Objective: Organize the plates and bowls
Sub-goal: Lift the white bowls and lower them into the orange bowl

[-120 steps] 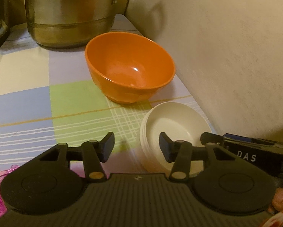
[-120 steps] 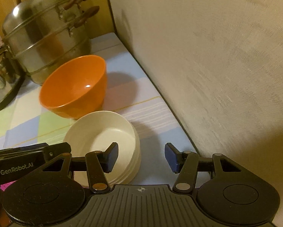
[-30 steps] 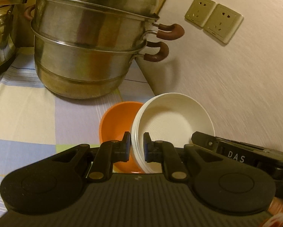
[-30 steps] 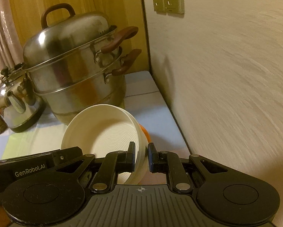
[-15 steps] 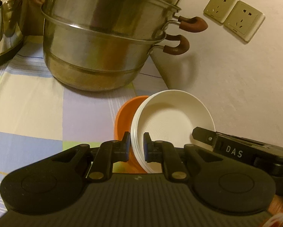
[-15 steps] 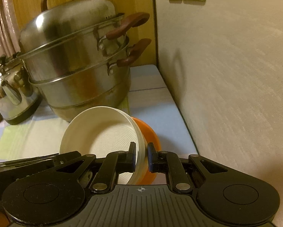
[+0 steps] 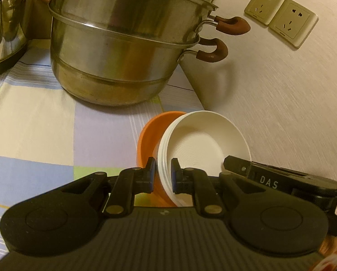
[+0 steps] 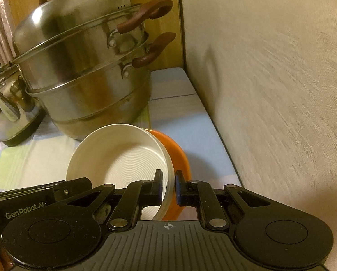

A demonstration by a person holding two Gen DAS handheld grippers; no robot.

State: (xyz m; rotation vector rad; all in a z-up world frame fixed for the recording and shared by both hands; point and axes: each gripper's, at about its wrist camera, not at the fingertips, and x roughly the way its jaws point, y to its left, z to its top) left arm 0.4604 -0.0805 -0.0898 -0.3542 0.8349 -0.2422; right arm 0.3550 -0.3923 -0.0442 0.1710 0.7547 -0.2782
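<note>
A stack of white plates point(image 7: 202, 142) is held between both grippers, over an orange bowl point(image 7: 149, 133) that shows behind and below it. My left gripper point(image 7: 162, 174) is shut on the stack's left rim. My right gripper point(image 8: 168, 186) is shut on the stack's right rim point(image 8: 167, 180). In the right wrist view the white plates point(image 8: 123, 155) hide most of the orange bowl point(image 8: 179, 151). Whether the stack touches the bowl is hidden.
A large steel steamer pot point(image 7: 123, 45) with brown handles stands just behind the bowl on the checked tablecloth point(image 7: 44, 122). A steel kettle point(image 7: 3, 24) is at the far left. The wall point(image 7: 292, 101) with two sockets point(image 7: 281, 15) runs close on the right.
Both grippers closed on the white plates and lifted them. They carried them forward over the orange bowl, toward the steamer pot, and lowered slightly in the last half second.
</note>
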